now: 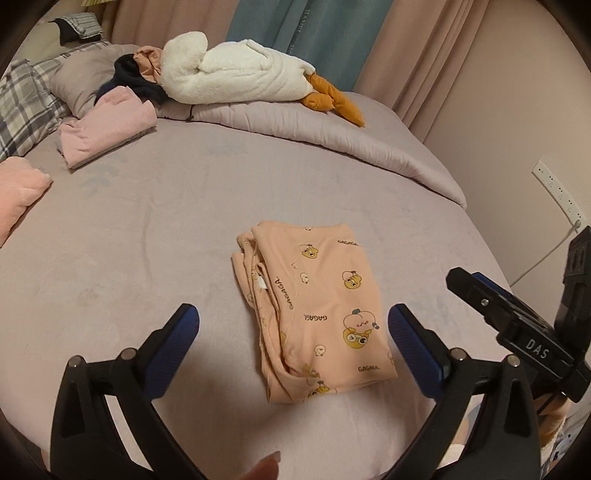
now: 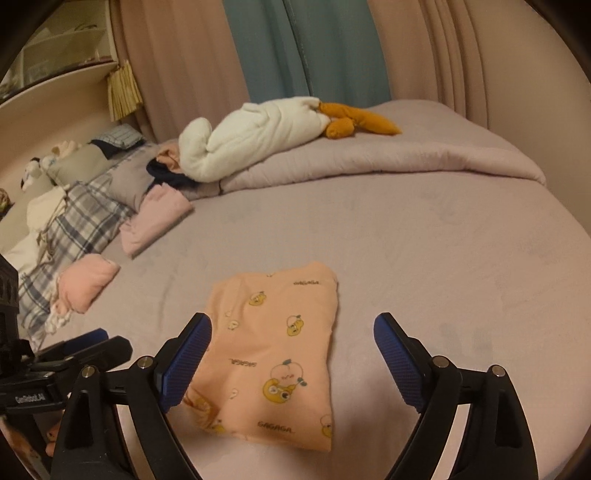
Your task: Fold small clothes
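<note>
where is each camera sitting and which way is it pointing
Left wrist: rides the left tool, looking forward and down across the bed at the folded shirt; a fingertip and the right tool show.
Right wrist: rides the right tool, same heading, shirt below; the left tool shows.
Shared: shirt, stuffed goose, curtains.
</note>
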Demonstrator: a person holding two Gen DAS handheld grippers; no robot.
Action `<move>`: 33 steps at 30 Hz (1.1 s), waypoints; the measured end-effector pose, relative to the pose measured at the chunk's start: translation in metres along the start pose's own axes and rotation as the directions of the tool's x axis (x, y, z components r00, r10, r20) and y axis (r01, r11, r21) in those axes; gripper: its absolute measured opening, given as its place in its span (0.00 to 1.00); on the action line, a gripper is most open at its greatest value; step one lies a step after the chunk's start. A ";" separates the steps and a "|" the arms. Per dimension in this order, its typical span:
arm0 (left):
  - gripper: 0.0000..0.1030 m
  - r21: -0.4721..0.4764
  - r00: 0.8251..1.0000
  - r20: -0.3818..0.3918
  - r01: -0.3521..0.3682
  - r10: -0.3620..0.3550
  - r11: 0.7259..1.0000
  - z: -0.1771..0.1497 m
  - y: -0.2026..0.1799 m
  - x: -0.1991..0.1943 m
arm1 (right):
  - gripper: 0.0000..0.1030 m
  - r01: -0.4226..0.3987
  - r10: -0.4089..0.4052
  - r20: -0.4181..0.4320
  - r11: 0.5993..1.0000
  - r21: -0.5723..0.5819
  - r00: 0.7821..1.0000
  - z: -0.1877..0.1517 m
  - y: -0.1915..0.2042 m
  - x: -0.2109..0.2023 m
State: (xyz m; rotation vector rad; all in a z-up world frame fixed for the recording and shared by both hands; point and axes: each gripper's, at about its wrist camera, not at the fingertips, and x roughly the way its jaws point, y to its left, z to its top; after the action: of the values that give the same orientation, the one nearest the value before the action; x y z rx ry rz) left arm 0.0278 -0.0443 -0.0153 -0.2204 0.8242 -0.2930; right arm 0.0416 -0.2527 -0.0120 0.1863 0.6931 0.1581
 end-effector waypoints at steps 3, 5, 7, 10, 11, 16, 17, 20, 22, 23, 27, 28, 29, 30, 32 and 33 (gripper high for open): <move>0.99 0.003 1.000 0.010 -0.018 0.018 1.000 -0.004 -0.002 -0.004 | 0.87 0.011 -0.011 0.008 1.000 -0.008 1.000 -0.002 0.003 -0.004; 0.99 0.012 0.999 0.012 -0.039 0.039 0.999 -0.006 -0.007 -0.007 | 0.87 0.016 -0.016 0.011 1.000 -0.010 1.000 -0.004 0.004 -0.005; 0.99 0.021 0.999 0.012 -0.051 0.051 0.998 -0.009 -0.011 -0.008 | 0.87 0.024 -0.024 0.014 1.000 -0.006 1.000 -0.007 0.004 -0.007; 0.99 0.029 0.998 0.015 -0.056 0.056 0.998 -0.011 -0.015 -0.009 | 0.87 0.037 -0.037 0.011 0.999 -0.005 0.999 -0.011 0.003 -0.011; 0.99 0.032 0.998 0.016 -0.055 0.054 0.998 -0.013 -0.016 -0.009 | 0.87 0.041 -0.041 0.010 0.999 -0.007 0.999 -0.011 0.003 -0.012; 0.99 0.062 0.998 0.014 -0.065 0.064 0.996 -0.016 -0.026 -0.007 | 0.87 0.053 -0.053 0.007 0.999 0.009 0.999 -0.015 -0.003 -0.017; 0.99 0.068 0.998 0.012 -0.069 0.068 0.995 -0.017 -0.028 -0.006 | 0.87 0.056 -0.056 0.005 0.998 0.012 0.998 -0.015 -0.004 -0.018; 0.99 0.071 0.998 0.012 -0.069 0.068 0.995 -0.019 -0.032 -0.006 | 0.87 0.065 -0.065 0.009 0.998 0.017 0.998 -0.016 -0.006 -0.021; 0.99 0.076 0.998 0.008 -0.060 0.059 0.995 -0.019 -0.034 -0.006 | 0.87 0.070 -0.070 0.011 0.997 0.019 0.997 -0.018 -0.007 -0.023; 0.99 0.079 0.998 0.007 -0.058 0.058 0.995 -0.020 -0.036 -0.006 | 0.87 0.073 -0.074 0.013 0.997 0.021 0.997 -0.018 -0.008 -0.024; 0.99 0.092 0.999 0.001 -0.051 0.051 0.994 -0.021 -0.041 -0.004 | 0.87 0.091 -0.091 0.013 0.995 0.034 0.996 -0.018 -0.014 -0.026; 0.99 0.093 0.999 0.000 -0.051 0.051 0.994 -0.022 -0.041 -0.003 | 0.87 0.095 -0.096 0.014 0.995 0.037 0.995 -0.018 -0.015 -0.027; 0.99 0.094 0.999 -0.001 -0.051 0.052 0.994 -0.022 -0.042 -0.003 | 0.87 0.098 -0.099 0.014 0.994 0.039 0.995 -0.018 -0.016 -0.027; 0.99 0.094 0.999 -0.002 -0.050 0.050 0.994 -0.022 -0.043 -0.003 | 0.87 0.102 -0.103 0.014 0.994 0.043 0.995 -0.018 -0.017 -0.028; 0.99 0.094 0.999 -0.005 -0.045 0.046 0.995 -0.022 -0.044 -0.002 | 0.87 0.106 -0.106 0.013 0.993 0.044 0.994 -0.019 -0.019 -0.029; 0.99 0.096 0.999 -0.006 -0.044 0.045 0.994 -0.022 -0.044 -0.002 | 0.87 0.108 -0.109 0.013 0.993 0.044 0.994 -0.019 -0.019 -0.029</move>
State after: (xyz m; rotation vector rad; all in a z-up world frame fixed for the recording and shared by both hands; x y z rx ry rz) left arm 0.0027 -0.0869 -0.0149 -0.1113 0.8202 -0.2909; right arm 0.0090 -0.2750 -0.0127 0.1904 0.6895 0.0380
